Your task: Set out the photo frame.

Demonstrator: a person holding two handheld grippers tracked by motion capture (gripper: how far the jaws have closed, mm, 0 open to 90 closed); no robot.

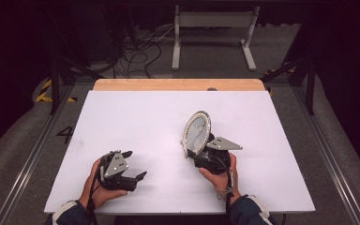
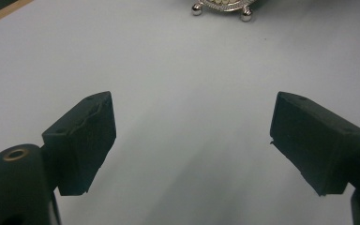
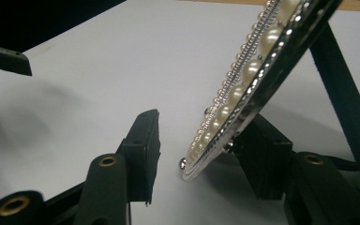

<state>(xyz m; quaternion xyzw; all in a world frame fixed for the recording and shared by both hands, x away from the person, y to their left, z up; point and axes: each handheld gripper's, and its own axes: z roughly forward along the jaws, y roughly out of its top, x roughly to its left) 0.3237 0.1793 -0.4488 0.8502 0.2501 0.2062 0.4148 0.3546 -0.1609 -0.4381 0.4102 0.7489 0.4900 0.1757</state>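
Observation:
An oval picture frame [image 1: 196, 132] with a rim of pearls and small stones stands tilted on the white table [image 1: 122, 112], right of the middle. My right gripper [image 1: 191, 153] is at its lower edge. In the right gripper view the jaws are open [image 3: 205, 147] on either side of the frame's rim [image 3: 243, 89], one in front with a gap, the other behind beside the black prop leg [image 3: 342, 98]. My left gripper [image 1: 136, 164] is held low at the front left, open and with nothing in it [image 2: 192, 140]. The frame's ball feet [image 2: 222, 5] show far ahead of it.
A wooden strip [image 1: 178, 84] runs along the table's far edge. Beyond it are floor cables [image 1: 136, 51] and a white metal stand [image 1: 213, 23]. One jaw of the left gripper [image 3: 4, 58] shows at the left of the right gripper view.

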